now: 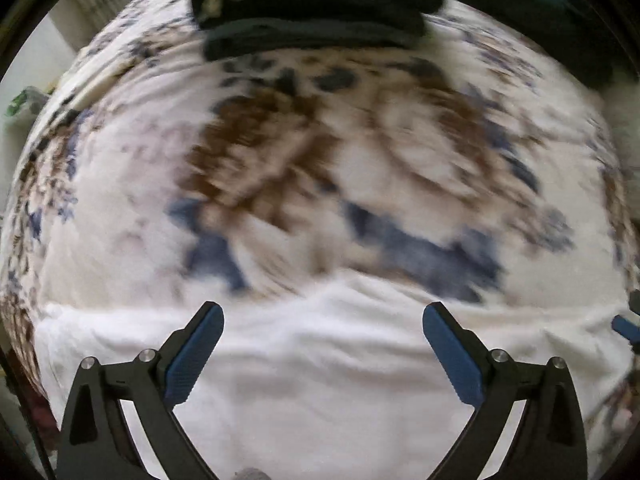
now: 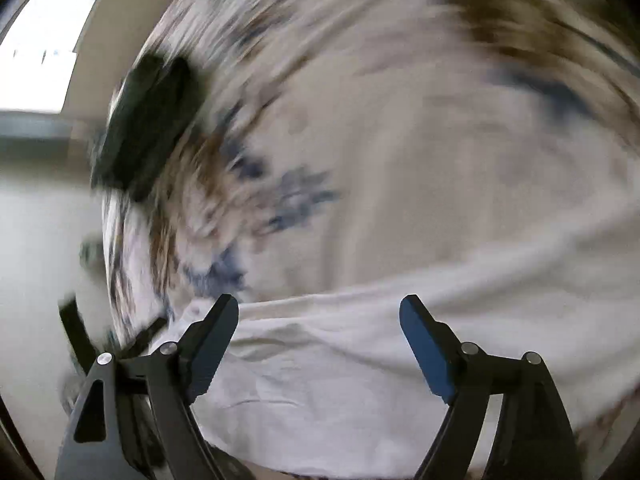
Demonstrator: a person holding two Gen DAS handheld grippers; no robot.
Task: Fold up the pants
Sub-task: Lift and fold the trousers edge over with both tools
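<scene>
No container shows in either view; the only stack is a pile of folded dark clothes (image 1: pixel 316 12) at the far end of the bed, resting on the floral bedspread (image 1: pixel 320 152), which is white with brown and blue patches. From the right wrist the same dark pile (image 2: pixel 148 128) sits at the left, near the edge of the bedspread (image 2: pixel 400 140), and both views are blurred.

The white pants (image 1: pixel 320 360) lie spread across the near part of the bed, directly below the left gripper (image 1: pixel 323 314), whose blue-padded fingers (image 1: pixel 196 354) stand wide apart with nothing between them. The right gripper (image 2: pixel 319 308) likewise hangs over the white pants (image 2: pixel 340 380), jaws spread wide and holding nothing. Whether either gripper touches the cloth cannot be told.
</scene>
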